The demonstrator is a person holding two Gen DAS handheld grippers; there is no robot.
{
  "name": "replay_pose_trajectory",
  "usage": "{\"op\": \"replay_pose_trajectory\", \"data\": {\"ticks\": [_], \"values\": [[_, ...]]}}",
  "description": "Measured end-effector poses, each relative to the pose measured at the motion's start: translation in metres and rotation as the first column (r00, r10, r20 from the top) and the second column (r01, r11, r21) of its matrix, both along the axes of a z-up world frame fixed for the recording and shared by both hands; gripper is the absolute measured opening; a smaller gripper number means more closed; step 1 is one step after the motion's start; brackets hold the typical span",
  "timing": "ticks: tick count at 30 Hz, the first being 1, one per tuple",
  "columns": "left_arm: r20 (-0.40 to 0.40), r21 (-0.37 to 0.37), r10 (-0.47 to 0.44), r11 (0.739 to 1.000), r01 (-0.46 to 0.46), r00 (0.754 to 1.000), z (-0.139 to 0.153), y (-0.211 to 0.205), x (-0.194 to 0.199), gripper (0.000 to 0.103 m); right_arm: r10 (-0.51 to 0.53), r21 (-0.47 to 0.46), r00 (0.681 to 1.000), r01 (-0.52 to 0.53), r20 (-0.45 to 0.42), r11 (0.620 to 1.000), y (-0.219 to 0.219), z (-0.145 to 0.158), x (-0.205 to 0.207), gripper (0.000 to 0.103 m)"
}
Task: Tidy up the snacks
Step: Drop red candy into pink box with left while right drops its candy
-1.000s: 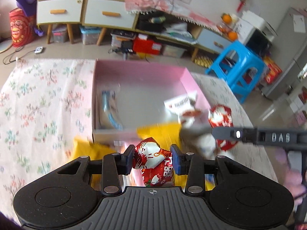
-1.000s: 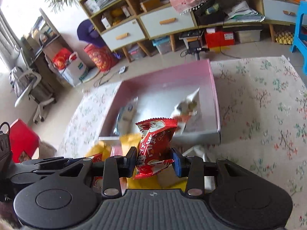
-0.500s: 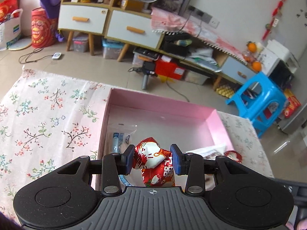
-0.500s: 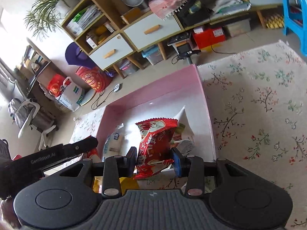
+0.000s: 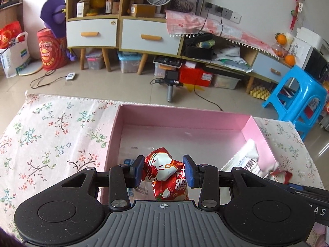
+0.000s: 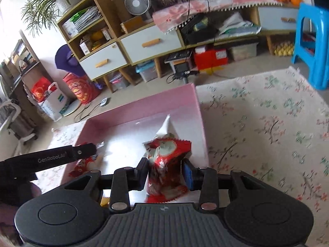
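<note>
Left tongs (image 5: pixel 163 169) clamped on a red and white snack packet (image 5: pixel 164 173), held over the near end of the pink box (image 5: pixel 185 115). Right tongs (image 6: pixel 165 170) pinched tight on a second red packet (image 6: pixel 166 164), above the box's right side. White packet (image 5: pixel 244 160) leans against the right wall; a blue-printed one, partly hidden, probably lies flat inside. Box sits on floral-clothed counter (image 5: pixel 51 135).

Open-topped pink cardboard box (image 5: pixel 181 115): far half of floor bare, clear from above. White printed snack packet (image 5: pixel 244 160) leans on right wall. Floral-cloth counter (image 6: pixel 267 127) right of box unobstructed.
</note>
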State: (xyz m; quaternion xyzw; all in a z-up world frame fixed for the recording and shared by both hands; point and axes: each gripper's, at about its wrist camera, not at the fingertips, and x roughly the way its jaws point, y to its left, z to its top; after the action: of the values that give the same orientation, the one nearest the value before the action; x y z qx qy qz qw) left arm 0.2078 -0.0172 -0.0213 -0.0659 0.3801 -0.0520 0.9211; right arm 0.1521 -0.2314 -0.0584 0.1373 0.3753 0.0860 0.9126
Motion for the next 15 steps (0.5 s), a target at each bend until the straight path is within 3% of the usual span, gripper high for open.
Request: {"op": "replay_pose_trajectory", "data": {"ticks": [5,9,11,15], "values": [[0.02,0.028,-0.013,1.0,0.013,1.0,0.001,-0.002,0.0,0.039,-0.022,-0.072,0.998,0.026,0.055,0.997,-0.004,0.004,0.0,0.027],[0.01,0.044,-0.028,0.999,0.028,1.0,0.003,-0.002,0.0,0.051,-0.031,0.01,0.997,0.031,0.065,0.999,-0.014,0.012,0.001,0.032],[0.018,0.048,-0.03,0.998,0.029,0.999,0.006,-0.001,-0.004,0.059,-0.024,0.026,0.998,0.022,0.062,0.999,-0.015,0.016,0.001,0.044],[0.034,0.086,-0.057,0.995,0.054,0.998,0.01,0.001,-0.01,0.072,-0.013,0.015,0.999,0.012,0.044,1.0,-0.01,0.021,-0.001,0.059]]}}
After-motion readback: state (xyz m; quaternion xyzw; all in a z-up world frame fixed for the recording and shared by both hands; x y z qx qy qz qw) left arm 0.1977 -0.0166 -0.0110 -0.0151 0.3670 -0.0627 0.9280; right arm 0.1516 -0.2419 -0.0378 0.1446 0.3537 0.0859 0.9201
